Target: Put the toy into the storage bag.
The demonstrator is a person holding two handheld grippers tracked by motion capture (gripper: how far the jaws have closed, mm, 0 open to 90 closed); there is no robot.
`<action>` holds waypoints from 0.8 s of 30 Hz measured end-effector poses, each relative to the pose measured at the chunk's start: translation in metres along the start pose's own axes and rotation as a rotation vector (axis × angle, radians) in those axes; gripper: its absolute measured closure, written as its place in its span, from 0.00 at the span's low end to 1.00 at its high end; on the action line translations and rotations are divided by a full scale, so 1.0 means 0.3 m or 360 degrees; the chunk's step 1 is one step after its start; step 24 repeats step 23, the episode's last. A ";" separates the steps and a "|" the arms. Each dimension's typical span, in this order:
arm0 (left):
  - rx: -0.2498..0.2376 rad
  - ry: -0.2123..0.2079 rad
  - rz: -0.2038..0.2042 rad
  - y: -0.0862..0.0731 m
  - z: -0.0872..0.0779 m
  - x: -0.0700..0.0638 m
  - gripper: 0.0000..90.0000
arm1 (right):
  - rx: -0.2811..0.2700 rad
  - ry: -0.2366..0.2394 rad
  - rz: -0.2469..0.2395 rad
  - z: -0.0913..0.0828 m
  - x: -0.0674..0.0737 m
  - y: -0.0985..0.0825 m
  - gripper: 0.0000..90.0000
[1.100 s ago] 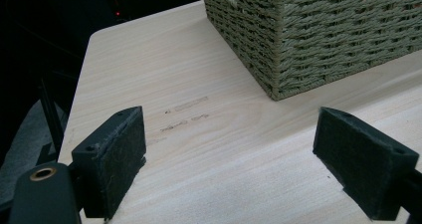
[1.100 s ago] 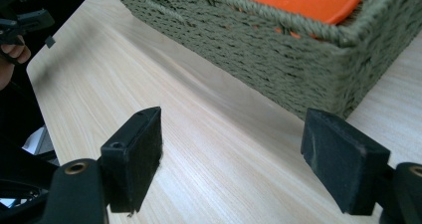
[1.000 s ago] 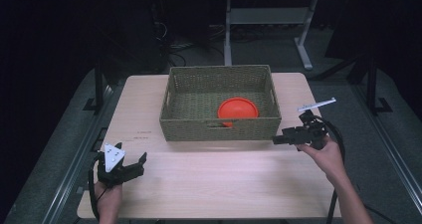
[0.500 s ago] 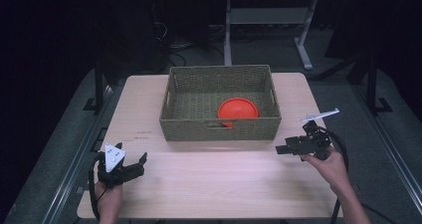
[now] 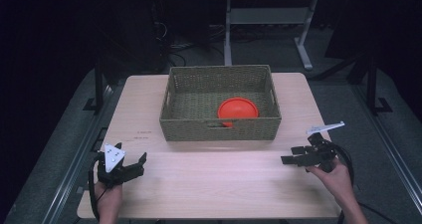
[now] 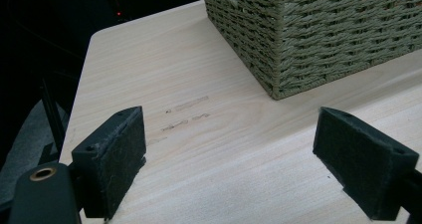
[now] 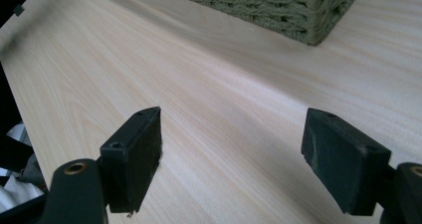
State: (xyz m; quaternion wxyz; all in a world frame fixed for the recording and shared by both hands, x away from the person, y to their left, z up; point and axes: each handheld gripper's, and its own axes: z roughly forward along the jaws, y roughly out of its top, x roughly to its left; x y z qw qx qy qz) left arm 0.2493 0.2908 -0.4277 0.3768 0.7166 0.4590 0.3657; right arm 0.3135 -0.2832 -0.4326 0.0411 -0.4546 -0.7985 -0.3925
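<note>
Presently, listed by size around the woven basket (image 5: 220,104). Table (image 5: 209,184): pale wood, carrying the basket toward its far edge. Basket: olive wicker, rectangular, upright. Orange bowl (image 5: 238,108): inside the basket, lying in its near right corner against the front wall. Right gripper (image 5: 293,159): off the basket's near right corner, low over the wood, jaws spread wide with nothing between them. Left gripper (image 5: 133,164): off the basket's near left corner, jaws likewise wide and empty. My guess is the bowl comes next; I would come over the basket's front wall from above and close on the bowl's rim, not its dome.
</note>
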 end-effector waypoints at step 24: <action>-0.0007 -0.0009 0.0004 0.001 0.006 -0.002 0.14 | -0.0168 -0.0090 -0.0073 -0.040 0.063 -0.218 0.25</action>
